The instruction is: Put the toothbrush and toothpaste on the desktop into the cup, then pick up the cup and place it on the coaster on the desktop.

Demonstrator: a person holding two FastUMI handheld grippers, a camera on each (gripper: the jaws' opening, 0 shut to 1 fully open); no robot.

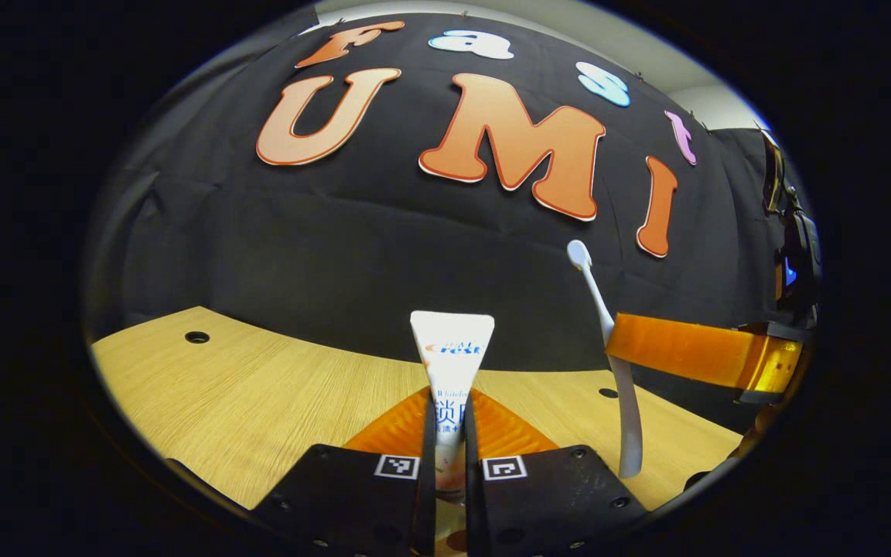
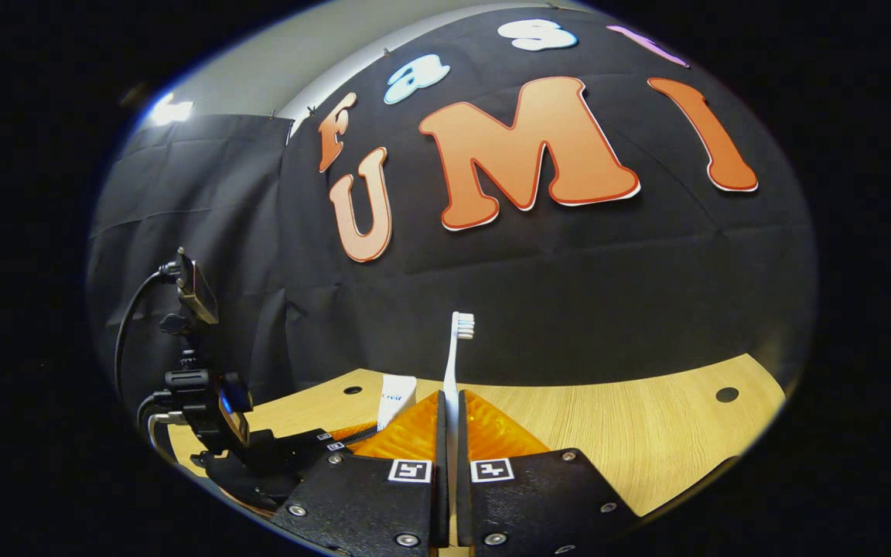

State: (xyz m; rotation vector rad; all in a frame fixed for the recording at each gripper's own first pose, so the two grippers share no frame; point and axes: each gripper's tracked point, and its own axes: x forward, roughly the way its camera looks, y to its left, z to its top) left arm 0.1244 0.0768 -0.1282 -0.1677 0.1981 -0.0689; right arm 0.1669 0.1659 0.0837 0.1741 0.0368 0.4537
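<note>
The counter lies bare below both tools. The left gripper is clamped on the toothpaste, tube upright, crimp uppermost. The right gripper pinches the toothbrush, handle vertical, bristles up. Both hover level, side by side, near each other.

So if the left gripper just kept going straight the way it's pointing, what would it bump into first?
Probably the black cloth wall. The left gripper, shut on the toothpaste, points out over the wooden table; nothing else seems to stand in that line, though depth is hard to judge.
</note>
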